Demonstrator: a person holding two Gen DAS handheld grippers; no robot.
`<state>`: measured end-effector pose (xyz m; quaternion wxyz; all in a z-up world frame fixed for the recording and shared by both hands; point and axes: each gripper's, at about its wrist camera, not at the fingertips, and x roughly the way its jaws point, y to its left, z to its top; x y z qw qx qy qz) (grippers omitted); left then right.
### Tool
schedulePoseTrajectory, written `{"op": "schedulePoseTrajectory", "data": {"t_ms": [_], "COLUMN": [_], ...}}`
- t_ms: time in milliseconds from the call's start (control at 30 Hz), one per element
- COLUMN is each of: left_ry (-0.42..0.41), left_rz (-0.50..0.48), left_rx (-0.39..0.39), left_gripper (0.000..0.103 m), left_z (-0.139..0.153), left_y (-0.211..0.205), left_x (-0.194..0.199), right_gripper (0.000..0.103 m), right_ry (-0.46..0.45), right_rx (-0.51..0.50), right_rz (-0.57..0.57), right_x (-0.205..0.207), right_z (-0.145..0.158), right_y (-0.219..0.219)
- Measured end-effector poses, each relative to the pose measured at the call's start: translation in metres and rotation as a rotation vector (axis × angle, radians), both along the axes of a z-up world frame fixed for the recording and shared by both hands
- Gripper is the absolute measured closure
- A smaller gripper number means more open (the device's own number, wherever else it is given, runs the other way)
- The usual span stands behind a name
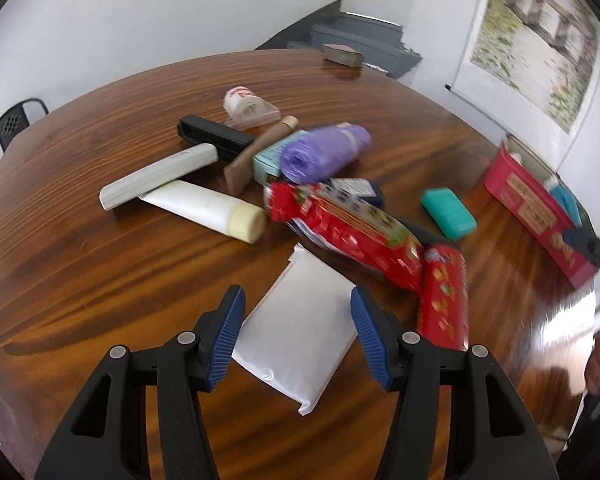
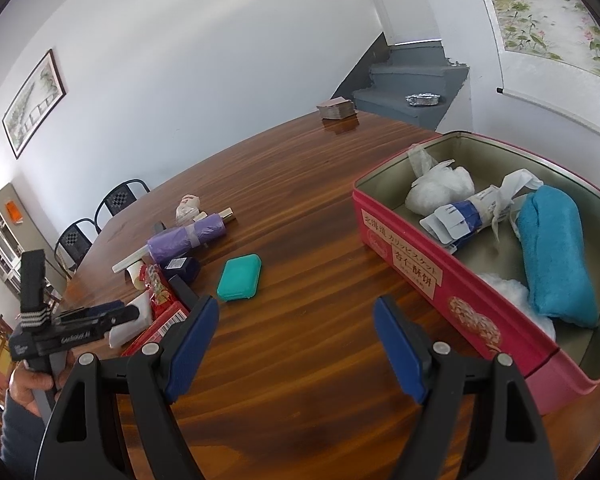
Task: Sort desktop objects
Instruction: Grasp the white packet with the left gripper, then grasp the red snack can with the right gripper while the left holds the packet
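Note:
My left gripper (image 1: pixel 297 294) is open and tilted down over a flat white packet (image 1: pixel 296 344) that lies on the wooden table (image 1: pixel 80 264) between its blue pads. Just beyond are a red snack bag (image 1: pixel 340 228), a red packet (image 1: pixel 444 300), a purple roll (image 1: pixel 324 152), a white tube (image 1: pixel 204 206) and a teal case (image 1: pixel 448 212). My right gripper (image 2: pixel 296 304) is open over bare wood, with nothing between its fingers. To its right stands an open pink tin (image 2: pixel 460 288) holding a blue towel (image 2: pixel 556 256), a white bag (image 2: pixel 440 188) and a blue-and-white roll (image 2: pixel 460 216).
The pile also holds a pale grey case (image 1: pixel 156 176), a black case (image 1: pixel 216 136), a brown tube (image 1: pixel 256 156) and a light blue box (image 1: pixel 270 160). A small brown stack (image 2: pixel 336 108) sits at the table's far end. Black chairs (image 2: pixel 120 196) stand along the left side.

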<state>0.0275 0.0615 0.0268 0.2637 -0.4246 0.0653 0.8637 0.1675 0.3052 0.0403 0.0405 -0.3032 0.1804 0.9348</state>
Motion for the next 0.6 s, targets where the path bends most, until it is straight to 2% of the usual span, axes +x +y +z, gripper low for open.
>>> {"op": "schedulePoseTrajectory", "data": {"t_ms": [167,300,333,533,567,600], "left_ry": [0.017,0.082,0.098,0.073,0.064,0.057], "left_rz": [-0.083,-0.107,-0.108,-0.048,-0.034,-0.021], "left_rx": [-0.051,-0.165,-0.174,-0.14,-0.129,-0.121], "left_gripper": [0.044,0.044,0.044,0.044,0.051,0.052], "left_z": [-0.002,-0.008,-0.008,-0.01,-0.01,-0.01], "left_y": [0.013,0.03,0.031,0.027,0.025,0.024], "left_x": [0.022,0.032,0.033,0.03,0.03,0.03], "right_gripper": [0.02,0.02,0.02,0.02,0.02,0.02], "right_ry": [-0.003,-0.001,0.0,0.0,-0.001,-0.005], "right_rx": [-0.008,-0.004,-0.002,-0.003,-0.001,0.0], "right_rz": [0.007,0.012,0.013,0.016,0.019,0.025], "right_x": [0.0,0.003,0.003,0.004,0.004,0.003], "right_z": [-0.003,-0.003,-0.003,-0.002,-0.002,-0.002], "right_y": [-0.001,-0.003,-0.003,-0.006,-0.007,-0.01]}}
